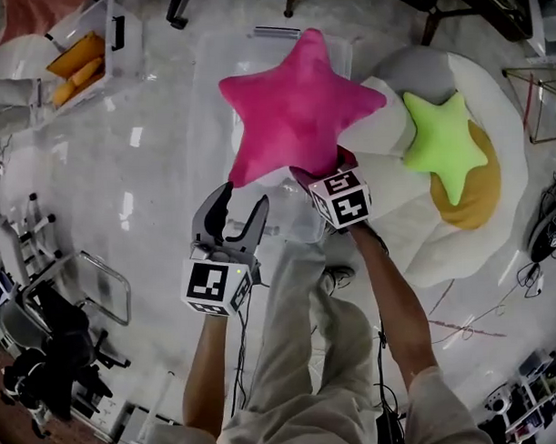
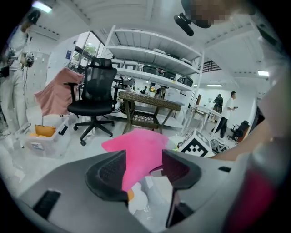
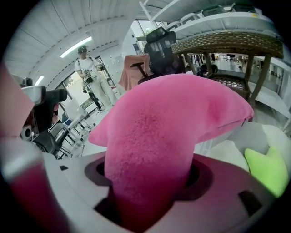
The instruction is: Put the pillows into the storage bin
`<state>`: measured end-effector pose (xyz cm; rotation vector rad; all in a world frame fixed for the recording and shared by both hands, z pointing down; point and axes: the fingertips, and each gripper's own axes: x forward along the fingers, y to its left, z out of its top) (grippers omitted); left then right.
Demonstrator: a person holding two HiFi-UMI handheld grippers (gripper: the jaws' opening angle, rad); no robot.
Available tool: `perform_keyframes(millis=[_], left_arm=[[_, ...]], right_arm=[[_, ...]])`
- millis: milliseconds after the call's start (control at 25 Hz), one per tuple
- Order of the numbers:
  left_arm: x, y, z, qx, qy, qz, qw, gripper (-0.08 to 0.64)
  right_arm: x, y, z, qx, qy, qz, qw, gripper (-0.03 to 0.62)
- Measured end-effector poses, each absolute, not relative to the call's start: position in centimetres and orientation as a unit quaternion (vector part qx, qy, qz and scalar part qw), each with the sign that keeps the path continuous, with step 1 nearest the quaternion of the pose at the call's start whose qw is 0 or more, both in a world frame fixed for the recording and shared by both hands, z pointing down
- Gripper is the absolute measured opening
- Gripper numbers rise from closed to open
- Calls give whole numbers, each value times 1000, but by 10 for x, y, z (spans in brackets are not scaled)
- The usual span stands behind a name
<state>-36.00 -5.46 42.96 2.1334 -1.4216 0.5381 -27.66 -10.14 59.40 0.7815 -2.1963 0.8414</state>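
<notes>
My right gripper (image 1: 320, 176) is shut on one arm of a big pink star pillow (image 1: 297, 111), holding it in the air over a clear storage bin (image 1: 276, 33) on the floor. In the right gripper view the pink star pillow (image 3: 159, 132) fills the gap between the jaws of the right gripper (image 3: 148, 182). My left gripper (image 1: 243, 201) hangs open and empty just left of the pillow. Past the open left gripper (image 2: 143, 166), the pink pillow (image 2: 138, 148) shows beyond the jaws. A green star pillow (image 1: 444, 142) lies on a white beanbag (image 1: 496, 218) at the right.
A second clear bin (image 1: 117, 45) with orange cushions stands at the upper left. A black office chair (image 2: 93, 100) and a wicker table (image 2: 148, 107) stand beyond, before metal shelves. People stand further off (image 3: 88, 73). Cables and gear lie along the floor at the right (image 1: 547, 225).
</notes>
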Motion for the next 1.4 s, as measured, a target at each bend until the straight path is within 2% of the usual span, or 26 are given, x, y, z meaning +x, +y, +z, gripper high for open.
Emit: perform_keyframes(millis=[120, 160, 200, 240, 480, 1120, 1400], left_arm=[[-377, -48, 435, 777, -537, 197, 263, 233], [-381, -47, 437, 776, -538, 196, 265, 233], [-383, -46, 439, 776, -537, 195, 266, 233], [-383, -45, 440, 777, -536, 194, 267, 233], [-357, -51, 441, 795, -509, 194, 267, 233], [-157, -77, 462, 877, -344, 228, 246, 233], [-101, -78, 481, 896, -282, 248, 238, 233]], right_arm=[[-305, -105, 607, 278, -844, 326, 324, 361], [-313, -109, 614, 276, -845, 325, 323, 399], [-319, -114, 620, 279, -847, 317, 323, 457], [-323, -119, 624, 284, -850, 302, 324, 568], [-286, -119, 620, 315, -851, 268, 324, 574], [-23, -106, 631, 503, -741, 337, 289, 574], [47, -72, 662, 558, -683, 376, 284, 572]])
